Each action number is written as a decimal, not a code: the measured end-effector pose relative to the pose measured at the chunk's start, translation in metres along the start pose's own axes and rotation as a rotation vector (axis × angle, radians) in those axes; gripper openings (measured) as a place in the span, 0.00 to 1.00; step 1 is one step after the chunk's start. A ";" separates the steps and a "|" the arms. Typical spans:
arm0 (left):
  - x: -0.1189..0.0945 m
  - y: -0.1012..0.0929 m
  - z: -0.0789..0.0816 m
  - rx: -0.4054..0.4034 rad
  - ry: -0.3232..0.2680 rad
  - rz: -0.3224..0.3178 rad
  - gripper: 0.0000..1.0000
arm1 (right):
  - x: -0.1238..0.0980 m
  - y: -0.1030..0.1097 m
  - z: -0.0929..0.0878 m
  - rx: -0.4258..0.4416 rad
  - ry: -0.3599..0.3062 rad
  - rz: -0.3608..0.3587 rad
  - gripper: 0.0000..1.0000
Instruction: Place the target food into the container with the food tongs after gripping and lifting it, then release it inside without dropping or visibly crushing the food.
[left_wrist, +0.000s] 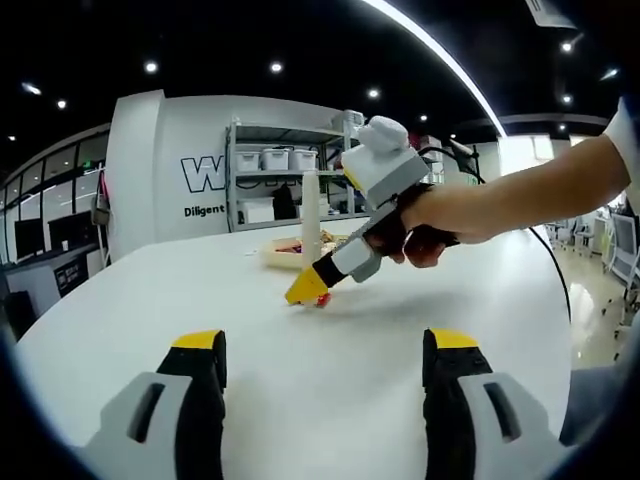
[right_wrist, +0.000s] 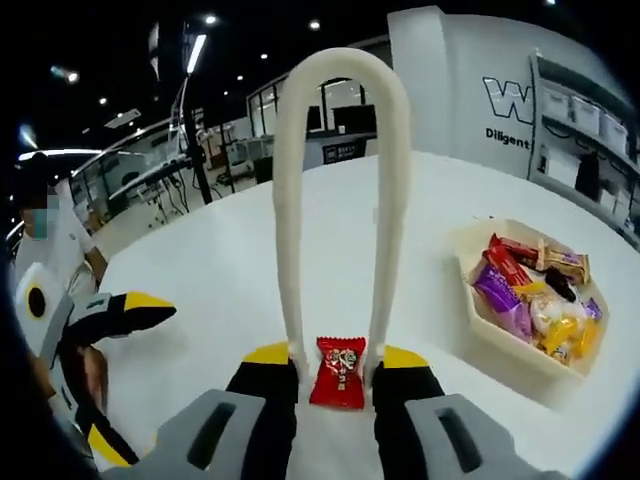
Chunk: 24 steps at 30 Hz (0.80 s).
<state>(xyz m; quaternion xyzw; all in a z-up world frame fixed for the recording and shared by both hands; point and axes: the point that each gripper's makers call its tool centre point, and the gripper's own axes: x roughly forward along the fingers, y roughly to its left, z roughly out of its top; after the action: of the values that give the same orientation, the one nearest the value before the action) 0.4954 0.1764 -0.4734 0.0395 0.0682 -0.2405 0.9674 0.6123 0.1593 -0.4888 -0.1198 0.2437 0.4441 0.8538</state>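
My right gripper (right_wrist: 337, 355) is shut on the lower ends of white food tongs (right_wrist: 390, 180), whose loop rises away from the jaws. A red wrapped candy (right_wrist: 340, 372) sits between the tong arms, right at the jaw tips, low over the white table (right_wrist: 220, 260). In the left gripper view a hand holds that right gripper (left_wrist: 310, 288) tip-down on the table, with the red candy (left_wrist: 321, 299) at its tip and the tongs (left_wrist: 311, 215) upright. The cream container (right_wrist: 478, 312) of wrapped sweets stands to the right. My left gripper (left_wrist: 326, 345) hangs open, with nothing between its jaws.
The container (left_wrist: 275, 256) lies just beyond the right gripper in the left gripper view. The left gripper (right_wrist: 110, 315) shows at the left edge of the right gripper view, with a person behind it. Shelves with white bins (left_wrist: 275, 160) stand beyond the round table.
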 end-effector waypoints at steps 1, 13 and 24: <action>0.000 -0.001 0.000 0.001 0.000 0.000 0.79 | -0.001 0.000 -0.005 0.004 0.037 -0.015 0.18; 0.000 -0.001 0.000 0.006 0.001 -0.002 0.78 | -0.046 -0.030 0.028 0.129 -0.034 -0.026 0.10; 0.000 0.000 0.000 0.005 0.002 0.001 0.79 | -0.076 -0.090 0.044 0.138 -0.070 -0.117 0.11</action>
<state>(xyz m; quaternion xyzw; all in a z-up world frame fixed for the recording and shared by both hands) 0.4950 0.1760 -0.4739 0.0420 0.0685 -0.2400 0.9675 0.6626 0.0724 -0.4124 -0.0590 0.2362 0.3794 0.8926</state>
